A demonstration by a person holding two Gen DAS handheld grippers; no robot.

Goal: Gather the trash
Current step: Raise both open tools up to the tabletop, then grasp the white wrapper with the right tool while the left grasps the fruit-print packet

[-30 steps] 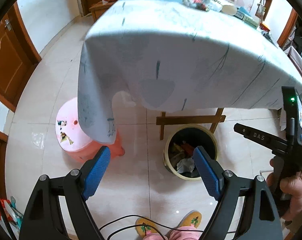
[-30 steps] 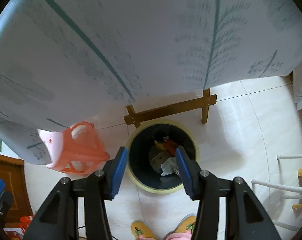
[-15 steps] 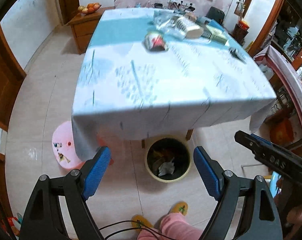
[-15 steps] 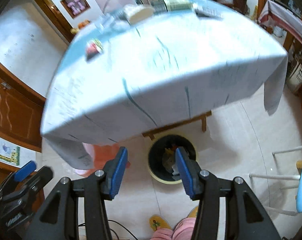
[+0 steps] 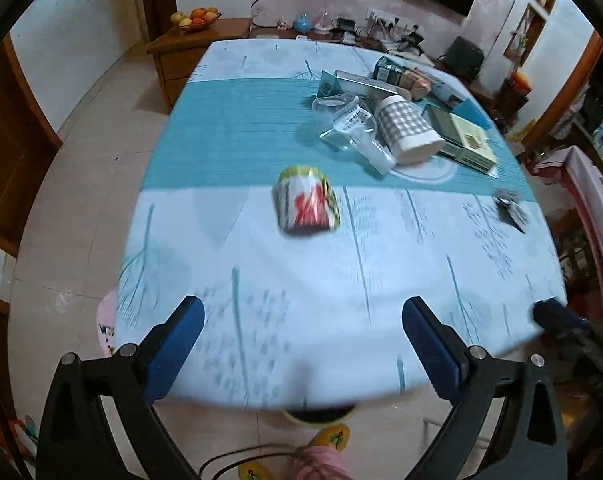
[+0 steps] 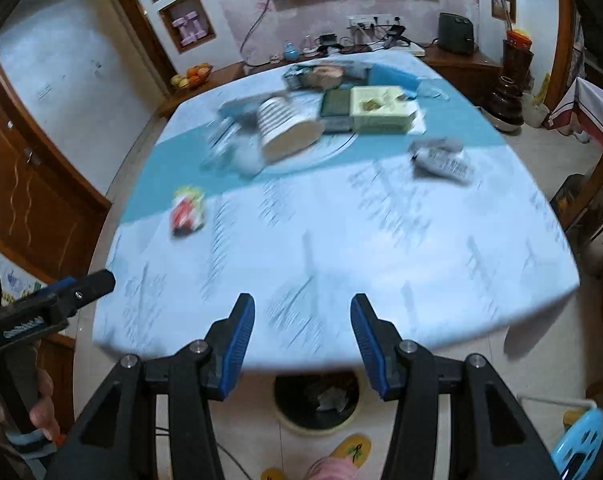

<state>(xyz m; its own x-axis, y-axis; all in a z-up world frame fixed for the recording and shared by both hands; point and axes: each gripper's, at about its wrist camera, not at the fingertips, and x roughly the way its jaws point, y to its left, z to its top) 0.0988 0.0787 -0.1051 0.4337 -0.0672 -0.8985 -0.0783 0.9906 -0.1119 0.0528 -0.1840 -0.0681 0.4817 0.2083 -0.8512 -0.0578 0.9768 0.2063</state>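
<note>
Wrapper (image 5: 307,200) on table (image 5: 261,280), both claws gaping, empty

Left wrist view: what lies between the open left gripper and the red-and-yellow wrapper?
Only bare tablecloth lies between the left gripper and the wrapper; the left wrist view shows it.

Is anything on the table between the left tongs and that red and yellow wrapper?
Nothing visible. Only bare tablecloth lies between the open left tongs and the wrapper; the bottle and boxes sit beyond it.
</note>
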